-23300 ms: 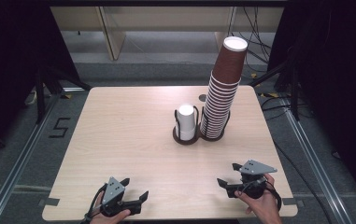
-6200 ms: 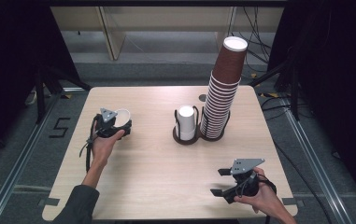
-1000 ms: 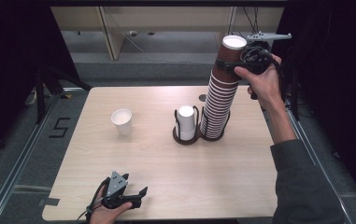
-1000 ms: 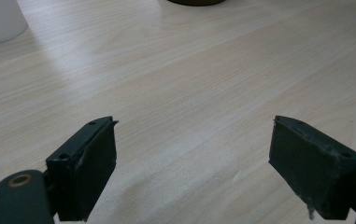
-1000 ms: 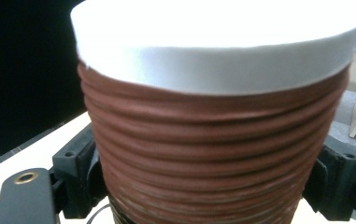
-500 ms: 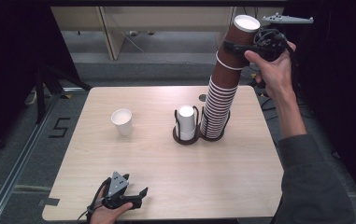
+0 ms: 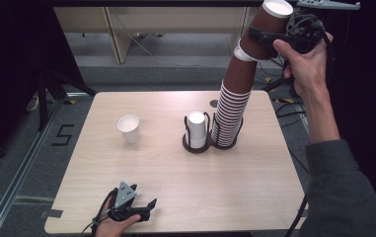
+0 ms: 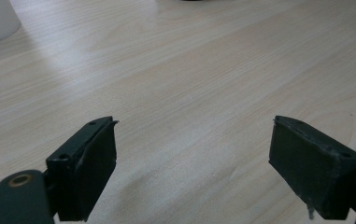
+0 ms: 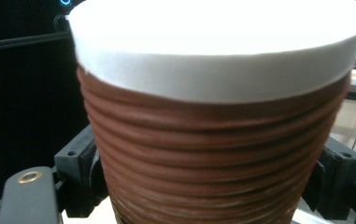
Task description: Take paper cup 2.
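A tall stack of ribbed brown paper cups point(image 7: 230, 108) stands in a black holder at the table's middle and leans right toward its top. My right gripper point(image 7: 266, 36) is high above the table, shut on the top brown cup point(image 7: 270, 22), which is raised so that the white rim of the cup under it shows. In the right gripper view the brown cup point(image 9: 213, 140) sits between both jaws. A white cup point(image 7: 129, 128) stands alone at the left. My left gripper point(image 7: 145, 208) rests at the table's front edge, open and empty point(image 8: 194, 172).
A second white cup point(image 7: 196, 129) sits in the black twin holder point(image 7: 195, 146) beside the stack. The wooden table point(image 7: 254, 187) has bare room across its front half. The right forearm reaches over the table's right side. Shelving and cables lie beyond the far edge.
My right gripper has risen and drifted right with the top brown cup, pulling it up off the stack, which now leans more. The left gripper has stayed put.
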A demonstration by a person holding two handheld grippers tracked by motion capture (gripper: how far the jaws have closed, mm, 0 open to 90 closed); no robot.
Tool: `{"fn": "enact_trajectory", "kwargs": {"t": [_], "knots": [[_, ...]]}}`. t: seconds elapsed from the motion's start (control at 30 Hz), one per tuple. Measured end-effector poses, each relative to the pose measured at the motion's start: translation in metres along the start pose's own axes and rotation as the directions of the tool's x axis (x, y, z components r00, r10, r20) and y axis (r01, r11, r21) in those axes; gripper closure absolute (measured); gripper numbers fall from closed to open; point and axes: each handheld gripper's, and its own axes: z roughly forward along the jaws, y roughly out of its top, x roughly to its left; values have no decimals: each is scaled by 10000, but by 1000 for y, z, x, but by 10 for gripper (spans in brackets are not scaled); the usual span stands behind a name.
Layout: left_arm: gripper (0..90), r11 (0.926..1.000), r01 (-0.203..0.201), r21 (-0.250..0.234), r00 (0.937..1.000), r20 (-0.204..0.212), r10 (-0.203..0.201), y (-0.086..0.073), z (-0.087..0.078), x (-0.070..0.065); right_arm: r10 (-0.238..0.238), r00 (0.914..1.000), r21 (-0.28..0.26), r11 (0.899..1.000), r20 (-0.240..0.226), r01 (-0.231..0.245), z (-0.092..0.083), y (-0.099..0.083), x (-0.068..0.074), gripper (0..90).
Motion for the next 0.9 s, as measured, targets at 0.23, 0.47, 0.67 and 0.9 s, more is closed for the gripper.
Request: {"fn": "enact_trajectory", "kwargs": {"t": [0.23, 0.47, 0.67, 0.9], "knots": [[146, 10000, -14, 16, 10000, 42, 14, 0, -1, 1, -25, 9996, -102, 9999, 285, 28, -21, 2, -8, 175], [146, 10000, 18, -53, 10000, 21, -18, 1, 0, 0, -222, 9959, 261, 9995, 882, 200, -54, -18, -18, 176], [147, 10000, -11, -58, 10000, 10, 11, 1, -1, 1, -378, 9922, 526, 9981, 1186, 317, -75, -46, -20, 176], [146, 9996, -5, -272, 10000, 65, 7, 2, -1, 0, -326, 9939, 955, 9952, 1052, 225, -87, -93, -19, 176]]}}
